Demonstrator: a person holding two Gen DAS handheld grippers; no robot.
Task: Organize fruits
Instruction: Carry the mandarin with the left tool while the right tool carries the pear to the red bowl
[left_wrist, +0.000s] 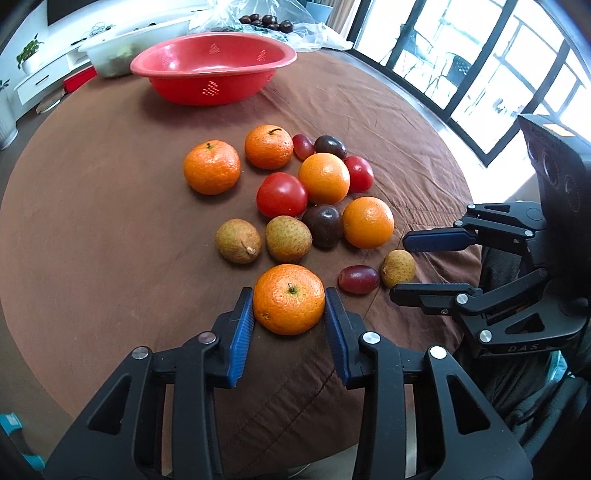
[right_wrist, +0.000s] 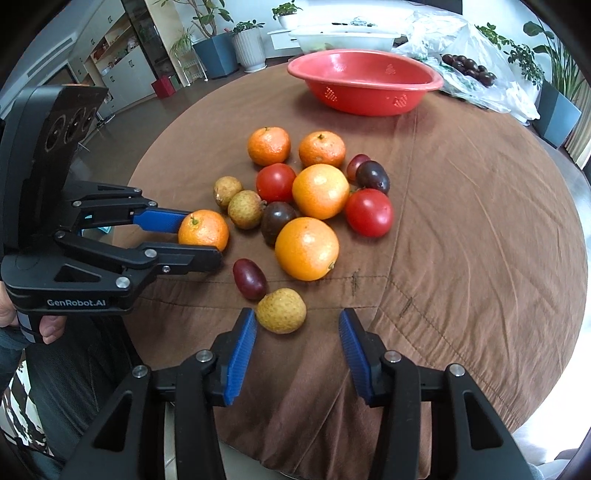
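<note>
Brown cloth (left_wrist: 110, 221) covers the round desk, with tall windows on one side and potted plants and white cabinets behind. At the far edge sits a red colander bowl (left_wrist: 214, 70), with a white tub (left_wrist: 110, 51) and a clear plastic bag (right_wrist: 461, 48) of dark fruit beyond it. Loose fruit lies clustered mid-desk: mandarins, two smooth oranges, red tomatoes, dark plums, reddish grapes and brownish-green lychees. The left tool (left_wrist: 289, 306) has its blue pads pressed against both sides of a stemmed mandarin (left_wrist: 289, 298) at the near edge of the cluster; whether the fruit is off the cloth cannot be told. The right tool (right_wrist: 297, 332) is spread wide and holds nothing; a lychee (right_wrist: 281, 310) lies just ahead of its tips, closer to the left pad, with a red grape (right_wrist: 249, 278) just beyond it.
</note>
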